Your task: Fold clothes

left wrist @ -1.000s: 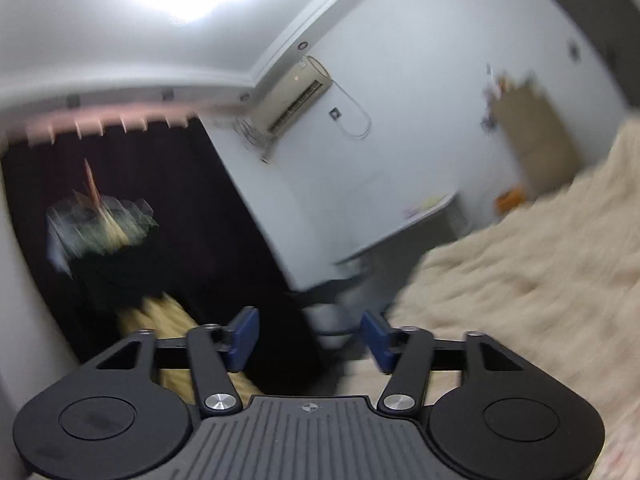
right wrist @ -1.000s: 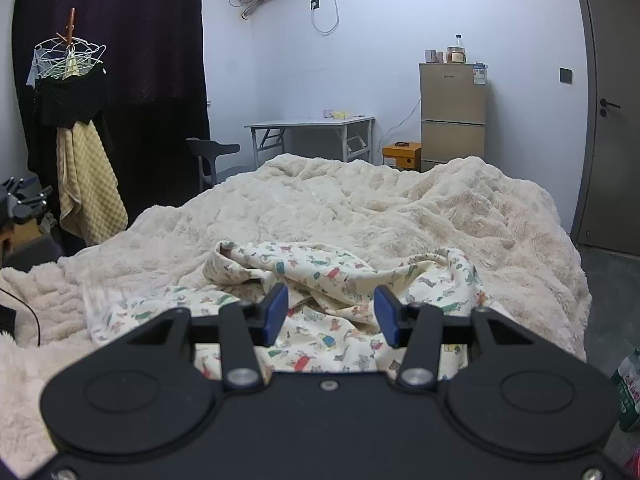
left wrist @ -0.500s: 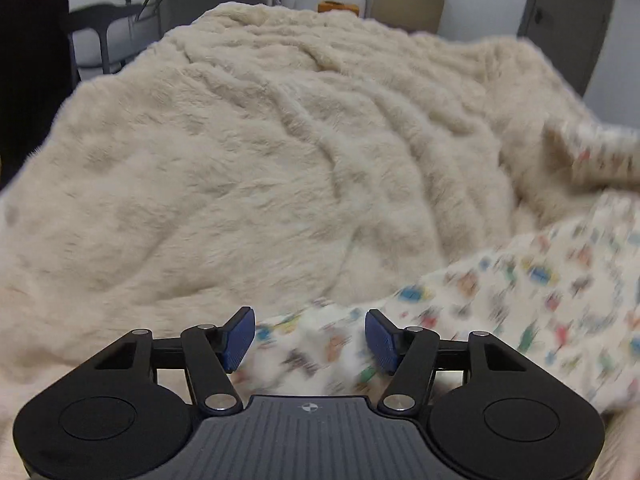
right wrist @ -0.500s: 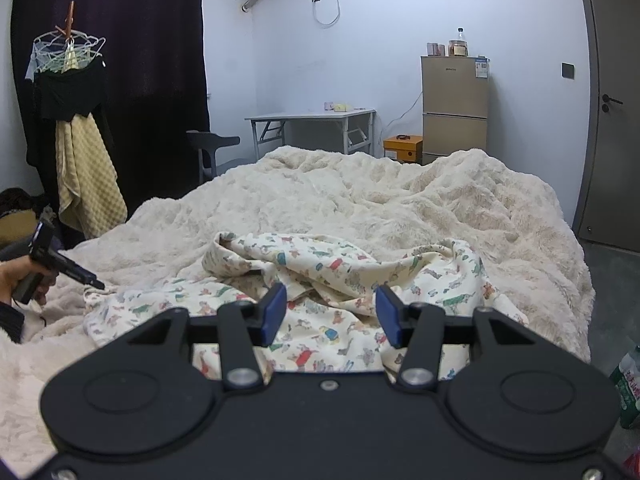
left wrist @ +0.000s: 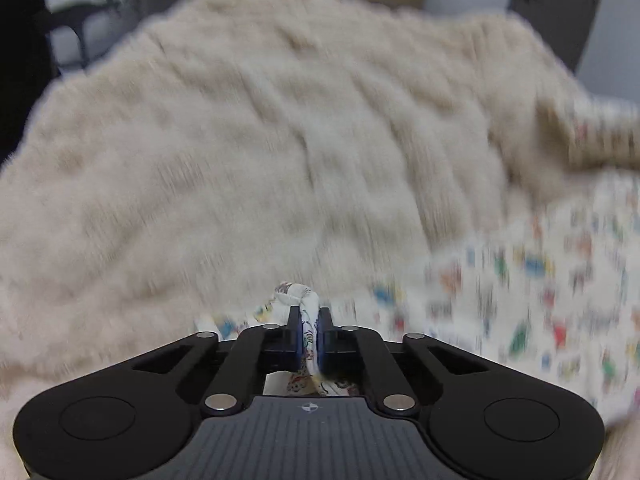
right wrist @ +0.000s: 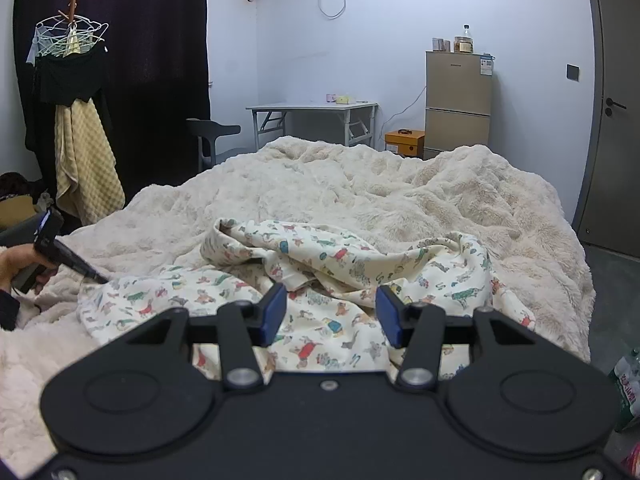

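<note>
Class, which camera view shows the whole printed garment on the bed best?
The right wrist view: the printed garment lies sharp and nearly whole, crumpled on the blanket. The left wrist view shows only a blurred part and a pinched edge in the left gripper.

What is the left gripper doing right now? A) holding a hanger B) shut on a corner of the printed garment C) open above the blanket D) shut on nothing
B: in the left wrist view the left gripper has its blue pads pressed on a bunched fold of the printed garment.
</note>
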`<state>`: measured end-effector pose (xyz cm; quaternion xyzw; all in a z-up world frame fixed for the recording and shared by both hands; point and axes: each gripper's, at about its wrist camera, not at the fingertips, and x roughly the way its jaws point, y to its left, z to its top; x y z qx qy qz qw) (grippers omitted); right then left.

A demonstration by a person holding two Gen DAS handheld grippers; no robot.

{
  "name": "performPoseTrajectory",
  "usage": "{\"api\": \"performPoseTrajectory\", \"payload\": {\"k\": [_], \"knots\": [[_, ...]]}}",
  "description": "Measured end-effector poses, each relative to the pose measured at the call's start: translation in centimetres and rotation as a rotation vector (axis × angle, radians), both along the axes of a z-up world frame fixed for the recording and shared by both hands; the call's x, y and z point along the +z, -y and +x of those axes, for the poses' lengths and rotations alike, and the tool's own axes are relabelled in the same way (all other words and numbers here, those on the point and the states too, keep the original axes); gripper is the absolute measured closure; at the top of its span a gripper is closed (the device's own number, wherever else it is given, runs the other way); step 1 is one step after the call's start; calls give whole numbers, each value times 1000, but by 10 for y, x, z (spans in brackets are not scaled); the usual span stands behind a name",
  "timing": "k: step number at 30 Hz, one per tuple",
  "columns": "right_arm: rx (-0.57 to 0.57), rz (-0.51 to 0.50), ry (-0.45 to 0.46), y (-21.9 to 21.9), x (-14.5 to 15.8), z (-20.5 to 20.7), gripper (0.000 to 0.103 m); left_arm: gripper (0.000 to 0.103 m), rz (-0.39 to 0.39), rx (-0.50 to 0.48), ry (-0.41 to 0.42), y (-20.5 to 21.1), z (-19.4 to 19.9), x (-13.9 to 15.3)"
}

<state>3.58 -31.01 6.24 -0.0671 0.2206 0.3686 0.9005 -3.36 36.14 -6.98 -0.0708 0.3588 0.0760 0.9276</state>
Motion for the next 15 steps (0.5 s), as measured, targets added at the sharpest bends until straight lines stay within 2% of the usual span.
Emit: {"api": "performPoseTrajectory", "payload": {"k": [4, 6, 7, 12, 14, 15], "knots": [[-1, 4, 3, 1, 0, 1, 55, 100, -8, 59, 417, -3, -42, 58], [-6, 10, 4, 3, 0, 1, 55, 100, -26, 110, 552, -8, -69, 79], [-6, 11, 4, 3, 0, 2, 55, 99, -7, 126, 578, -9, -83, 89], [-7, 13, 0, 4, 1, 2, 55, 99, 112, 130, 386, -7, -116, 97], [-6, 11, -1, 3, 1, 3, 55, 99, 74, 120, 404, -11, -127, 97], [-4, 12, -2, 2, 1, 4, 55, 99, 50, 117, 387, -15, -127, 95]]}}
